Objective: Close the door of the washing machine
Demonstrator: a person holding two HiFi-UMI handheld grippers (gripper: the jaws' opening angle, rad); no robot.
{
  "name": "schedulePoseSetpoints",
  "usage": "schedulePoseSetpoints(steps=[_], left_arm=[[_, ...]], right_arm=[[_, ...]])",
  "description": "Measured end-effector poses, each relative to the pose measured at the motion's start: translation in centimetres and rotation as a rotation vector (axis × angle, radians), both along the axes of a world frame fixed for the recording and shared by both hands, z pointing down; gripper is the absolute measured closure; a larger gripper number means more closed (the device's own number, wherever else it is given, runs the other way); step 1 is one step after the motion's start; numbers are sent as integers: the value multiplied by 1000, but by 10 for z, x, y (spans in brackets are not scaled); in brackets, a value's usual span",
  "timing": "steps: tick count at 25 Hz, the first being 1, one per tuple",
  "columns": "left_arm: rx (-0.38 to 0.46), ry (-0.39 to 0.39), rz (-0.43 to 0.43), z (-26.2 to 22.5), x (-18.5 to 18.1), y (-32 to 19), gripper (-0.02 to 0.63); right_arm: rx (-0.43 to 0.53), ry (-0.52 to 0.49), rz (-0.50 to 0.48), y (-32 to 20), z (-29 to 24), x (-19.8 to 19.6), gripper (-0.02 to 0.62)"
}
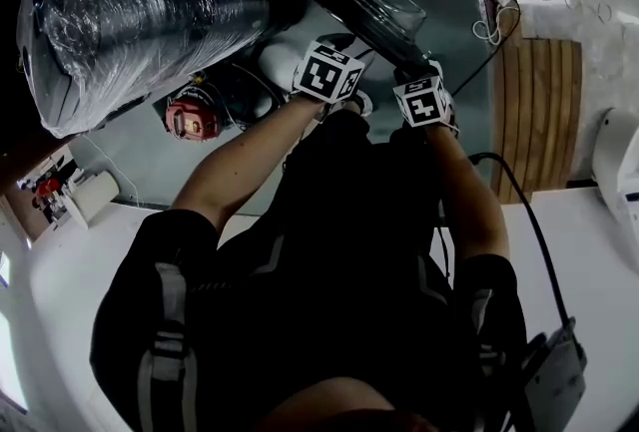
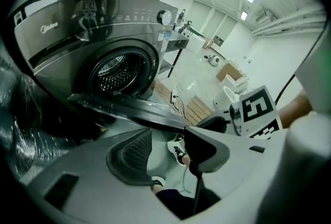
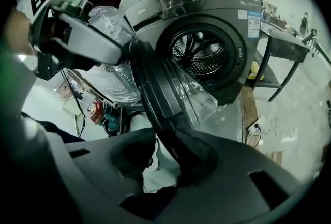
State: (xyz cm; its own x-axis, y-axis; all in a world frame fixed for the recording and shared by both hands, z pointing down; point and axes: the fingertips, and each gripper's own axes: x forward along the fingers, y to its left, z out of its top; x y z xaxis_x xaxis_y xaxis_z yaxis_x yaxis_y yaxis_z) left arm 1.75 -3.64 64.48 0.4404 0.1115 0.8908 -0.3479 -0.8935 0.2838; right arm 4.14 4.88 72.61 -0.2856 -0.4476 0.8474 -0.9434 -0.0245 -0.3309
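Now right tool point(image 3: 168, 158) part-open astride door point(image 3: 155, 83) edge; left tool point(image 2: 166, 148) open.

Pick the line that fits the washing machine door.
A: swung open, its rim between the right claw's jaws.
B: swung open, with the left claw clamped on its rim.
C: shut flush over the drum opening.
A: the right gripper view shows the door swung away from the washing machine, the drum opening exposed, and the door's rim running down between the jaws of the right claw.
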Motion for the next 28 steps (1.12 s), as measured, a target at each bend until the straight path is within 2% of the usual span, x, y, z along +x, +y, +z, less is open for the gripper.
schedulePoseSetpoints(steps=[3,8,11,13,16,20,25,28], left_arm=[[119,2,129,-11,6,-8,408],[420,-50,501,-23,16,-23,408],[558,-91,668,-21,24,-35,409],[619,-116,772,-16,31,-39,408],[646,-157,894,-6,41,-41,410],[668,-215,989,7,56,-42,410],[626,-287,983,18,66,-46,419],[625,-284,971,20,73,-50,425]], right_arm=[[11,-4,-14,-4,-1,12,474],[19,-39,-16,-11,1,32,465],[21,-27,-46,-15,0,44,466],[23,-24,-60,-18,0,51,466],[29,-31,-71,-23,0,62,465],[35,-37,-86,-26,1,74,463],[39,-48,-108,-32,0,86,460],[45,-42,-96,-37,1,96,457]])
